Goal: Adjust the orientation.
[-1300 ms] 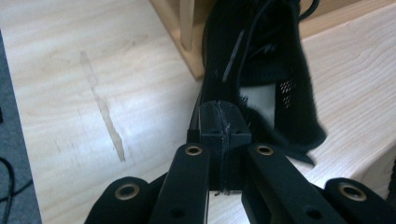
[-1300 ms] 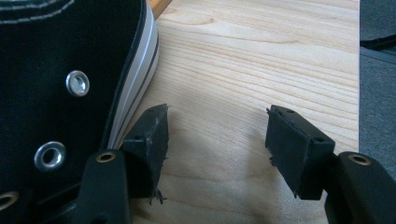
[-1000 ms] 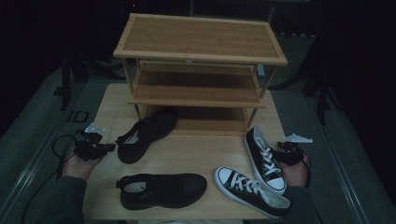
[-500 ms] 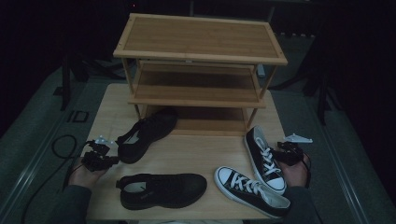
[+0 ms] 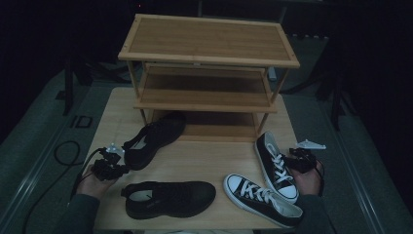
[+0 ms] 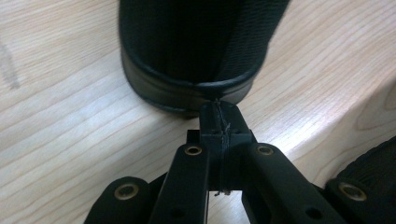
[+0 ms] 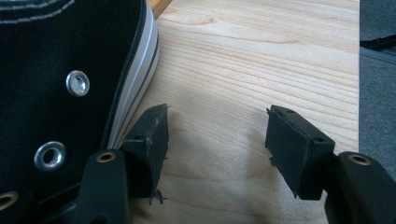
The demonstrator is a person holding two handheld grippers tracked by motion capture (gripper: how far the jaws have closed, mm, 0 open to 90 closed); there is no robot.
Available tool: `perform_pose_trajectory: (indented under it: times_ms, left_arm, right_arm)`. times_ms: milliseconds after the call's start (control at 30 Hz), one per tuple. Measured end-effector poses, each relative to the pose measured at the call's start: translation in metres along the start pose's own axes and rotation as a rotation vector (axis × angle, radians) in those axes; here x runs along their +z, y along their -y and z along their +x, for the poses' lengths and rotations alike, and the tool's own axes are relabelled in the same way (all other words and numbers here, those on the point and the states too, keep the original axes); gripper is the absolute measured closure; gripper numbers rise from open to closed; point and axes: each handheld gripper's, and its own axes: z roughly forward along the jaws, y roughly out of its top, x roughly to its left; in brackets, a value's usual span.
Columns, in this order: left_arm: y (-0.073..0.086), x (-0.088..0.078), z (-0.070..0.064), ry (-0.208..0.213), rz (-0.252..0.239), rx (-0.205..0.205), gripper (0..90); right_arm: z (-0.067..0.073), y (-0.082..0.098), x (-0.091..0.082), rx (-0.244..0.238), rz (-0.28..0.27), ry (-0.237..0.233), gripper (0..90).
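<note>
My left gripper (image 5: 117, 165) (image 6: 219, 123) is shut with nothing between its pads, its tips right at the heel of a black shoe (image 5: 153, 136) (image 6: 196, 56) that lies angled toward the wooden shoe rack (image 5: 209, 48). A second black shoe (image 5: 168, 197) lies near the front edge. On the right, my right gripper (image 5: 294, 157) (image 7: 215, 140) stands open over bare table (image 7: 243, 60), its left pad beside the white sole of a black-and-white sneaker (image 5: 275, 163) (image 7: 60, 70). The other sneaker (image 5: 263, 199) lies in front of it.
The three-tier rack stands at the back of the light wooden table (image 5: 214, 161). A cable (image 5: 65, 151) loops on the floor at the left. A small grey plate (image 5: 310, 144) lies past the table's right edge. Dark floor surrounds the table.
My left hand has come down and moved right, toward the heel of the angled black shoe. The right hand and all the shoes have kept still.
</note>
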Motion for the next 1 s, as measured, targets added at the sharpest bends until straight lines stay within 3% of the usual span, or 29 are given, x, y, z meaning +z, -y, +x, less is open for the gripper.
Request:
perform_pose_trajectory:
  times_ms: [267, 500, 800, 867, 1000]
  left_arm:
    - [-0.019, 0.014, -0.019, 0.032, 0.019, 0.083, 89.8]
    - [-0.033, 0.014, -0.028, 0.036, 0.007, 0.119, 89.8]
    - [-0.013, -0.002, -0.009, 0.008, 0.006, 0.074, 90.0]
    - [-0.008, -0.005, -0.003, -0.032, 0.015, 0.064, 90.0]
    - [-0.002, -0.007, 0.008, -0.072, 0.023, 0.039, 90.0]
  right_arm:
    - [0.0, 0.0, 0.0, 0.0, 0.0, 0.0, 39.3]
    - [0.0, 0.0, 0.0, 0.0, 0.0, 0.0, 39.3]
    - [0.0, 0.0, 0.0, 0.0, 0.0, 0.0, 39.4]
    - [0.0, 0.0, 0.0, 0.0, 0.0, 0.0, 39.4]
    - [0.0, 0.0, 0.0, 0.0, 0.0, 0.0, 39.3]
